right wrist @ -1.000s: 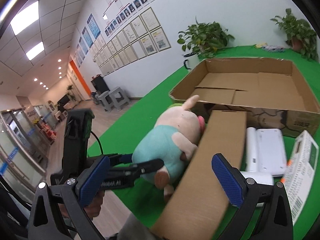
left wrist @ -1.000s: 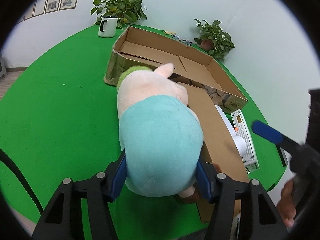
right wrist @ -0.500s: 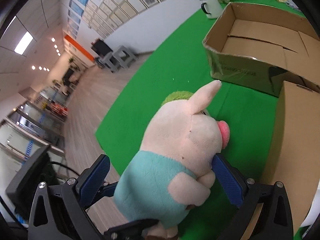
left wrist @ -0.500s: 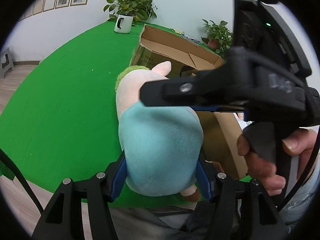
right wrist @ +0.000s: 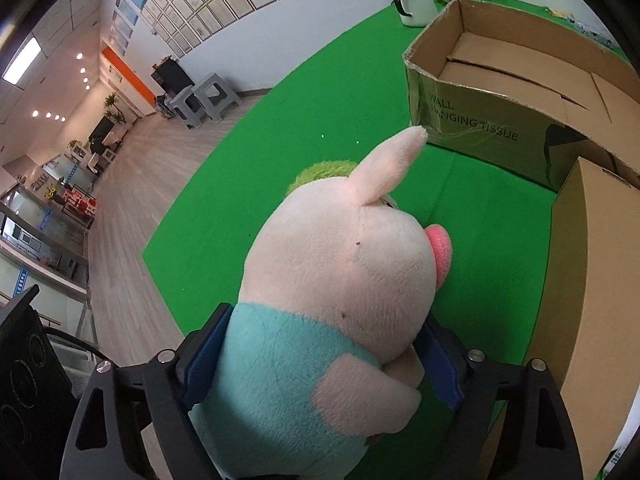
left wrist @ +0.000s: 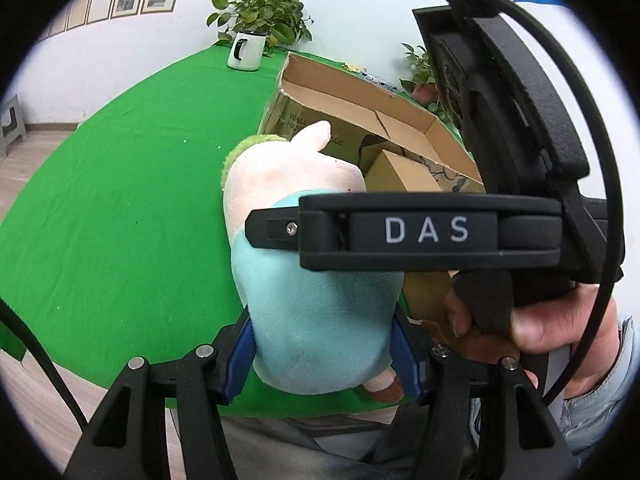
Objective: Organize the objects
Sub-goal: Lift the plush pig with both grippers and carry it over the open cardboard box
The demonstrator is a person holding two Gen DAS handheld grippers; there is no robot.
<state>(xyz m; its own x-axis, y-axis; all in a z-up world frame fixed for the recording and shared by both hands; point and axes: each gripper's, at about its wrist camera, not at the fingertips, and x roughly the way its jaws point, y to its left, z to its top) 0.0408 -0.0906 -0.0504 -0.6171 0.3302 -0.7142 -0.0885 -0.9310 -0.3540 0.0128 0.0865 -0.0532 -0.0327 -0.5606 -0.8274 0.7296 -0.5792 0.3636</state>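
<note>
A plush pig (left wrist: 316, 304) with a pink head, teal shirt and green back tuft hangs over the near edge of the green table (left wrist: 120, 200). My left gripper (left wrist: 324, 360) is shut on its teal lower body. In the left wrist view my right gripper (left wrist: 276, 232) crosses in front of the pig, held by a person's hand (left wrist: 560, 328). In the right wrist view the right gripper (right wrist: 324, 360) straddles the pig (right wrist: 340, 280) at the shoulders. Its jaws are closing, and both blue pads (right wrist: 208, 352) touch the plush.
An open cardboard box (right wrist: 500, 80) stands beyond the pig, with a smaller closed brown box (right wrist: 592, 280) to the right. A white mug (left wrist: 244, 50) and potted plants sit at the table's far edge. Bare green cloth lies to the left.
The right gripper swung in from the right, came down over the pig and narrowed its jaws onto the plush. The left gripper kept its hold on the pig.
</note>
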